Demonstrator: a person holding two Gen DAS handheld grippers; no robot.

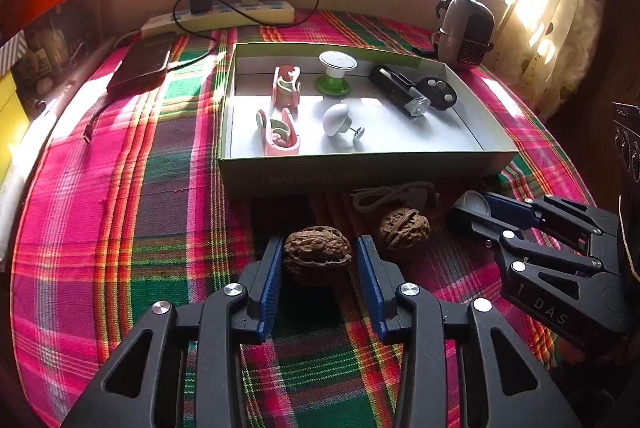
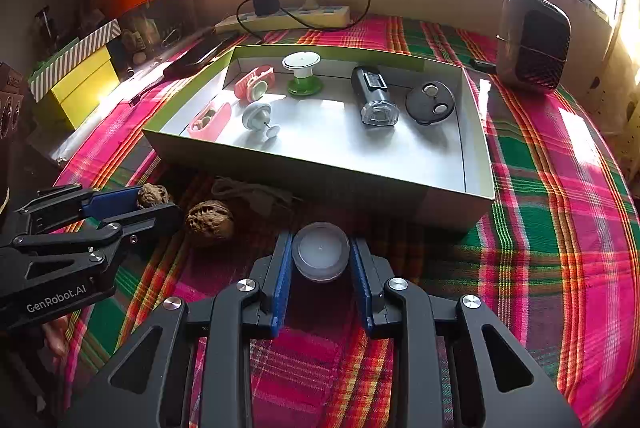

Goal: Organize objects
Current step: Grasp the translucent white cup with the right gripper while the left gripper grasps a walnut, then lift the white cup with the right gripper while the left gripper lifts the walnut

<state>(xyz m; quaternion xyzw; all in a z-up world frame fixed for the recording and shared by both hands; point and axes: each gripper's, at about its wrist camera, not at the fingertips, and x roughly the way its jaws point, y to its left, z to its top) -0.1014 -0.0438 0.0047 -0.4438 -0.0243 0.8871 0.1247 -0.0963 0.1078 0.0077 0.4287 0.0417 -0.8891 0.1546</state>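
My left gripper (image 1: pixel 318 248) has its blue pads on both sides of a walnut (image 1: pixel 317 252) on the plaid cloth; the left pad touches it, the right pad sits close. It also shows in the right wrist view (image 2: pixel 154 201). A second walnut (image 1: pixel 404 227) lies to its right, free. My right gripper (image 2: pixel 320 252) is shut on a small round clear-plastic cap (image 2: pixel 321 251), in front of the open box (image 2: pixel 320 167). The box holds two pink clips (image 1: pixel 280 131), a green-and-white spool (image 1: pixel 335 71), a white knob (image 1: pixel 337 119), a black torch (image 1: pixel 398 91) and a black disc (image 1: pixel 438 92).
A white cord (image 1: pixel 390 193) lies by the box's front wall. A power strip (image 1: pixel 218 15) with charger, a dark phone (image 1: pixel 142 63) and a brown speaker-like device (image 2: pixel 534 39) stand at the back. Yellow and orange boxes (image 2: pixel 84 83) are stacked at the left.
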